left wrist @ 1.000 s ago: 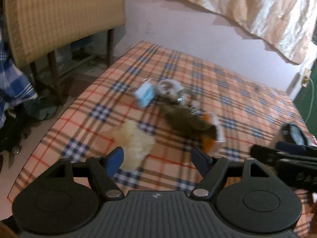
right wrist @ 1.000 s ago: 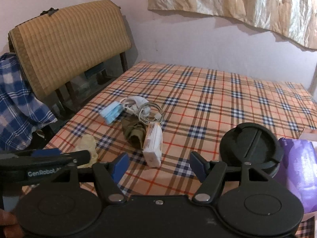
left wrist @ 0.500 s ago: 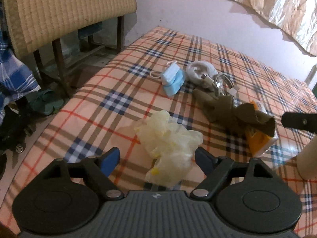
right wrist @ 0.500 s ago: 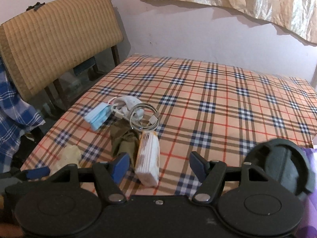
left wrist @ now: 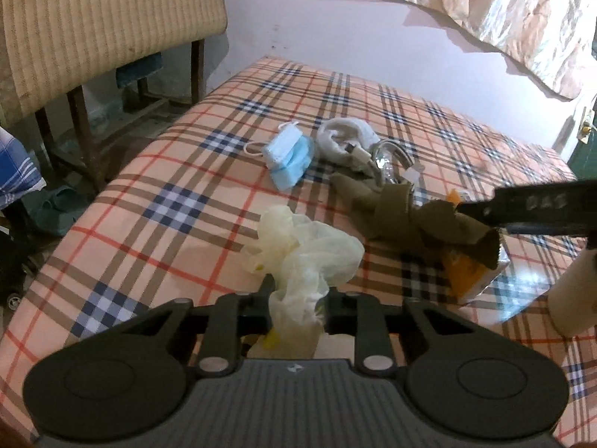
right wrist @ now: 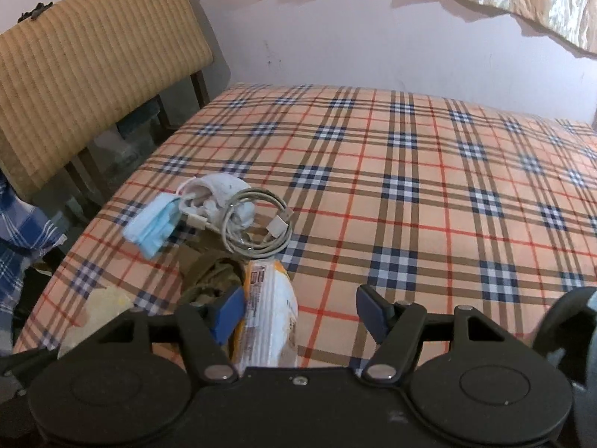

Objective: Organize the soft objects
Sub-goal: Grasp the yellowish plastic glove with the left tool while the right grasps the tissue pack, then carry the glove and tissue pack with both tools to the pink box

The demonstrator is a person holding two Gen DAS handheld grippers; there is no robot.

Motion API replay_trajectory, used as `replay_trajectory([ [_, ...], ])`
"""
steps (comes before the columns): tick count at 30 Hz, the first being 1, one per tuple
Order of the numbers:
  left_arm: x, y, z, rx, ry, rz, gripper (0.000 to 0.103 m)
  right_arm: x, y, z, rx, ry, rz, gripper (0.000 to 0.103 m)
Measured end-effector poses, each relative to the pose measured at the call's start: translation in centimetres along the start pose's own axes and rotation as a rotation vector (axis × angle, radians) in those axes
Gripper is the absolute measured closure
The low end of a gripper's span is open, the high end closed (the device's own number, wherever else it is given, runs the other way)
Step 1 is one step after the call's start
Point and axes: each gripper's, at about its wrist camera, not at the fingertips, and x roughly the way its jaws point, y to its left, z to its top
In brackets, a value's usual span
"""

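- Plaid cloth covers the bed or surface that fills both views, with a pink wall behind and a woven chair back at upper left.
- Left tool, bottom centre of its view, is closing: its jaws stand narrow and pinch the near tail of the pale glove, whose bulk lies on the cloth just above the jaws.
- Right tool stands wide and holds nothing; the tissue pack lies between its jaws, against the left one, with the olive cloth just left of it.
- Mask, white sock and cable cluster mid-frame, touching one another.
- Risk: the pinch takes only a thin end of the glove, so on lifting it may slip out or stretch.
- Risk: the right tool may close on the pack, which is hardly a soft thing, instead of the olive cloth beside and partly over it.
- Risk: the cable lies against the sock and olive cloth, so pulling either could drag it along.
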Motion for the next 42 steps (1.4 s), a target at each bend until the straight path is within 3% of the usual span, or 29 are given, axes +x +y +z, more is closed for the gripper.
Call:
replay_trajectory([
  [3,-0.2,-0.1,0.0,-0.007,-0.004,-0.015,0.077,1.0,0.4,-0.4,-0.042,0.051,-0.032,0.032],
  [5,-0.2,-0.2,0.1,-0.012,-0.007,-0.026,0.079,1.4,0.5,-0.9,-0.059,0.062,-0.033,0.046],
  [7,-0.3,-0.3,0.1,-0.014,-0.011,-0.038,0.081,1.8,0.2,-1.3,-0.044,0.073,-0.013,0.075],
  [11,-1.5,-0.6,0.6,-0.018,-0.039,-0.059,0.084,0.6,0.4,-1.4,-0.060,0.022,-0.021,0.076],
  [18,-3.9,-1.7,1.9,-0.006,-0.086,-0.070,0.085,-5.0,0.1,-0.6,-0.111,-0.104,-0.044,0.076],
  [32,-8.4,-5.4,4.4,0.050,-0.143,-0.059,0.085,-13.3,-1.8,-0.4,-0.099,-0.196,-0.042,0.076],
  [42,-9.6,-7.8,4.8,0.071,-0.146,-0.088,0.085,-16.8,-3.8,-0.8,-0.075,-0.235,-0.044,0.076],
])
